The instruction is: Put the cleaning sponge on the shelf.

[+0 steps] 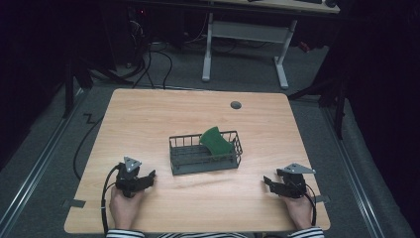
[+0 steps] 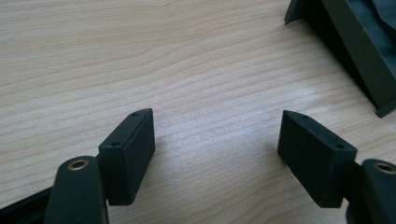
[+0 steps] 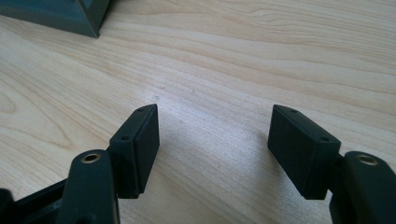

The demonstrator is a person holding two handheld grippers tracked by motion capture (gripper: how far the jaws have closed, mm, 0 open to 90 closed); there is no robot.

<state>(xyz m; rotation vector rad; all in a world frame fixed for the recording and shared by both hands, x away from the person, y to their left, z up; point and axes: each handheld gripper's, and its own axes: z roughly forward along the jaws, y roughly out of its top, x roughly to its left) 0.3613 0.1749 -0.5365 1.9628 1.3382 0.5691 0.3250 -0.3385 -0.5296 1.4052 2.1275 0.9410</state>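
Observation:
A dark wire basket [image 1: 184, 166] stands in the middle of the wooden table [image 1: 148, 119]. A green flat piece [image 1: 216, 141] leans tilted inside its right half. My left gripper [image 1: 151, 175] rests on the table to the basket's left, near the front, held by a hand. In the left gripper view, my left gripper [image 2: 217, 133] is open over bare wood, with the basket's corner [image 2: 359, 42] at the upper right. My right gripper [image 1: 266, 180] lies to the basket's right front. In its own view, the right gripper [image 3: 212, 126] stands open with nothing between the jaws.
A round grey cable port [image 1: 236, 104] sits near the table's far edge. Beyond the table stands a white desk frame [image 1: 245, 34] among cables on the floor. Striped sleeves [image 1: 129, 233] come in at the bottom edge.

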